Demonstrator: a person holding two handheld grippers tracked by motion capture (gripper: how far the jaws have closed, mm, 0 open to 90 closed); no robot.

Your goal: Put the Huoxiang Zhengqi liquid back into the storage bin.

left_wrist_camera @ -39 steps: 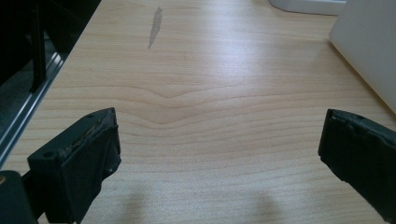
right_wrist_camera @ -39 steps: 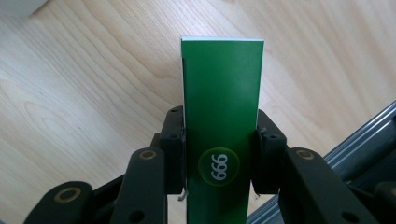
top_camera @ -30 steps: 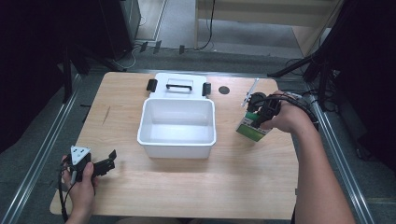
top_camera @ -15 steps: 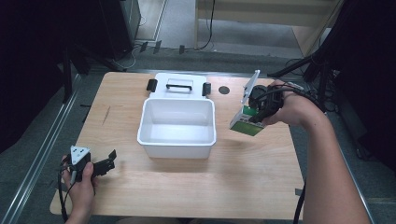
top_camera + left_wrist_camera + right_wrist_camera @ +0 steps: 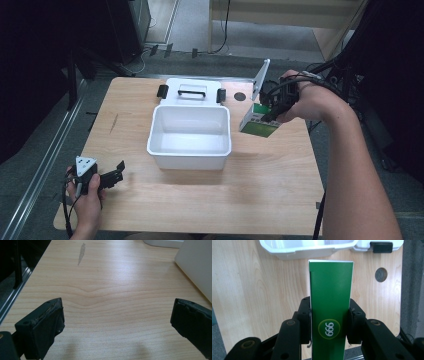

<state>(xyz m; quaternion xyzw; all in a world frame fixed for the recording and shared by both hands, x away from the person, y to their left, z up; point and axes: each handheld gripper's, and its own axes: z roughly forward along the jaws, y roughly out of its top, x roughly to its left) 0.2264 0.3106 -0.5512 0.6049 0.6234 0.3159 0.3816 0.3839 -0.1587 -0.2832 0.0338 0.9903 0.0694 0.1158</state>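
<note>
Aloft, right gripper clamping green carton

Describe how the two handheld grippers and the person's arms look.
Both grippers, left and right, are black, with jointed links and flat, worn pads. Each carries a grey three-cornered plate on top and trails a black cable. The forearms are bare, with no sleeves showing.

The green carton bears white digits in a yellow-ringed green circle at lower centre of the right gripper view, reading "666" or "999".
</note>
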